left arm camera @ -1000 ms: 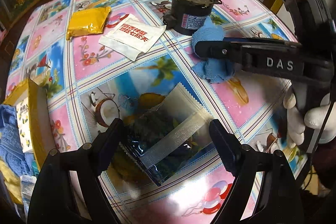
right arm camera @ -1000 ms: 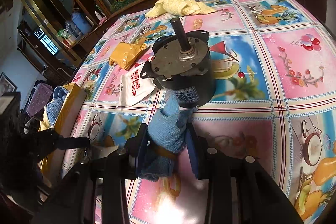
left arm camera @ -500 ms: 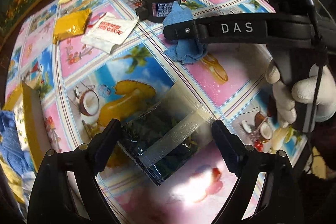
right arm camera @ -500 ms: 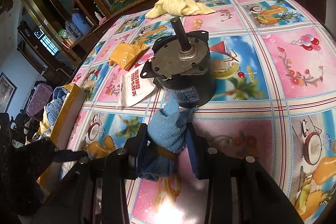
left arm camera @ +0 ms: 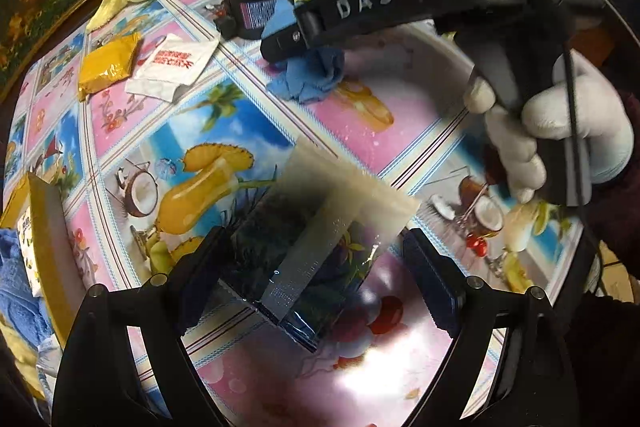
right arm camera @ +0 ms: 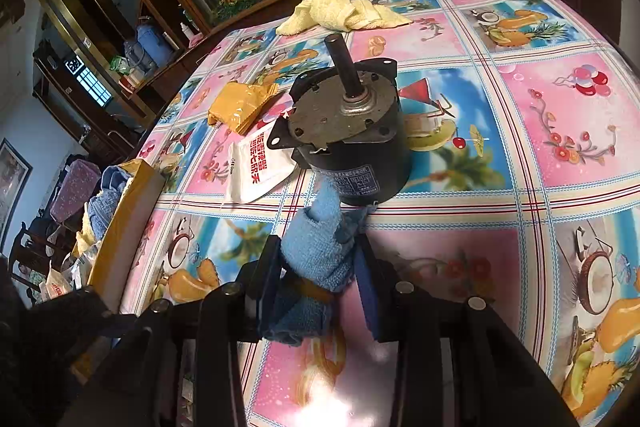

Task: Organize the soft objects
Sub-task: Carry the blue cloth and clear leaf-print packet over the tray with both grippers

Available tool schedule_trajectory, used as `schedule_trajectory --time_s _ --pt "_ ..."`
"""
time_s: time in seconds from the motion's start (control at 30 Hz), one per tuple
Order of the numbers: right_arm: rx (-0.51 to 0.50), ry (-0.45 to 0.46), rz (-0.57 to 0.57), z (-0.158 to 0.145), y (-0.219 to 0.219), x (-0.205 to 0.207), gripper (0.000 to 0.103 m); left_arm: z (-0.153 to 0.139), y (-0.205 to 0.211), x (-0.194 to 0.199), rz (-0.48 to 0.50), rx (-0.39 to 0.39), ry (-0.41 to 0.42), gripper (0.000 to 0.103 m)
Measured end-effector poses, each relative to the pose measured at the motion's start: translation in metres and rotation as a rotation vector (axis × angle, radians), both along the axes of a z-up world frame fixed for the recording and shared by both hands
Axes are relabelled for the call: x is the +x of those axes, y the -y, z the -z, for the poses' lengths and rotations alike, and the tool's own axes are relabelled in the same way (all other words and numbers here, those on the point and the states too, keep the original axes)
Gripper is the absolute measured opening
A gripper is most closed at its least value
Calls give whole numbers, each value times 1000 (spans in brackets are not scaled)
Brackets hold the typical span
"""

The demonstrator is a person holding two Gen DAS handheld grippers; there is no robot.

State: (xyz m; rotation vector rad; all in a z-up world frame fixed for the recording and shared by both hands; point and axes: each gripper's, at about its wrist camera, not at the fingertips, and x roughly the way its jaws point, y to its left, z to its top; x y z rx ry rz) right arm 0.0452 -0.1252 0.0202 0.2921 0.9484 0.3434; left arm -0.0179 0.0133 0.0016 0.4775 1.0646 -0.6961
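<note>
My right gripper (right arm camera: 318, 277) is shut on a blue cloth (right arm camera: 318, 251) right in front of a black motor (right arm camera: 348, 143); the cloth's lower part rests on the table. The same cloth (left arm camera: 306, 79) shows in the left wrist view under the right gripper. My left gripper (left arm camera: 320, 279) is open, its fingers either side of a clear packet with dark contents (left arm camera: 296, 251) lying on the table. A yellow towel (right arm camera: 340, 13) lies at the far edge. A yellow packet (right arm camera: 240, 103) and a white sachet (right arm camera: 256, 167) lie left of the motor.
A yellow-edged box (right arm camera: 120, 223) holding blue and yellow cloths stands off the table's left side, also in the left wrist view (left arm camera: 40, 227). The tablecloth (right arm camera: 540, 131) has a colourful tile print. Cabinets and shelves stand behind the table.
The left gripper has drawn back and tilted, so the table looks farther away; the clear packet stays between its fingers. The right gripper still holds the blue cloth and has barely moved.
</note>
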Motion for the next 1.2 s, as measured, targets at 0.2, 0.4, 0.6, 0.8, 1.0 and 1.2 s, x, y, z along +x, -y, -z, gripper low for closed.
schedule_trajectory --time_s 0.2,0.4,0.6,0.8,1.0,1.2 --pt "-8 8 -1 0 -1 -1 36 1 1 -11 -75 -23 -3 88" --pt "-22 18 -10 -1 -3 -2 35 -8 5 -28 -132 -115 22 59" --pt "6 9 -3 0 -1 -2 29 -21 -9 -34 -231 -257 7 56" --pt "8 27 -19 -1 -6 -5 29 -55 -51 -58 -329 -386 65 56" --pt "-9 75 -52 -6 -20 -14 29 -95 -119 -73 -473 -443 159 56" --pt "10 124 -108 -35 -41 -39 29 -121 -187 -68 -610 -391 253 57"
